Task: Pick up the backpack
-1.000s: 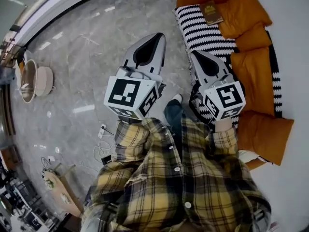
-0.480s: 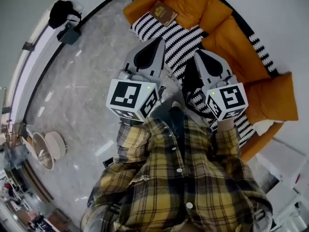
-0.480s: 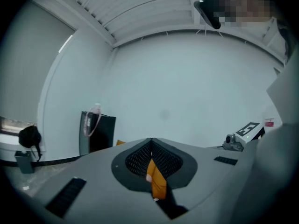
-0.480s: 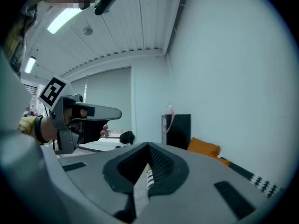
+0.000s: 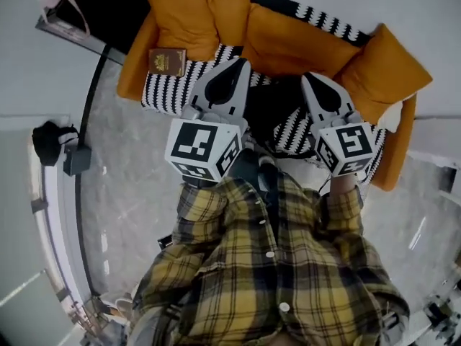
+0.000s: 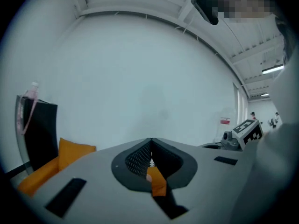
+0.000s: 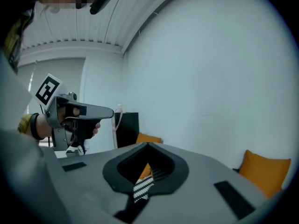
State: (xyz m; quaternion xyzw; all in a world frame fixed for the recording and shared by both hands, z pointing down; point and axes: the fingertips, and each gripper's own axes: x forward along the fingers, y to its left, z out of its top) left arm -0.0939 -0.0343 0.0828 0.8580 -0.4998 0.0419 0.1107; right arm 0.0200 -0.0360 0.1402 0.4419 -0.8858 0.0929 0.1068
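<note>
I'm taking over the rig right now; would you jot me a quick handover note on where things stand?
Left gripper: shut, empty.
Right gripper: shut, empty.
Both face the orange sofa.
A dark bulk, probably the backpack, lies on the sofa between them.
Done: nothing gripped yet.
To do: open the jaws, grasp it, lift.

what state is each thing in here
left claw: shut, empty
right claw: shut, empty
book: closed, lying flat on the sofa
dark bag, likely the backpack: lying on the sofa, not gripped
</note>
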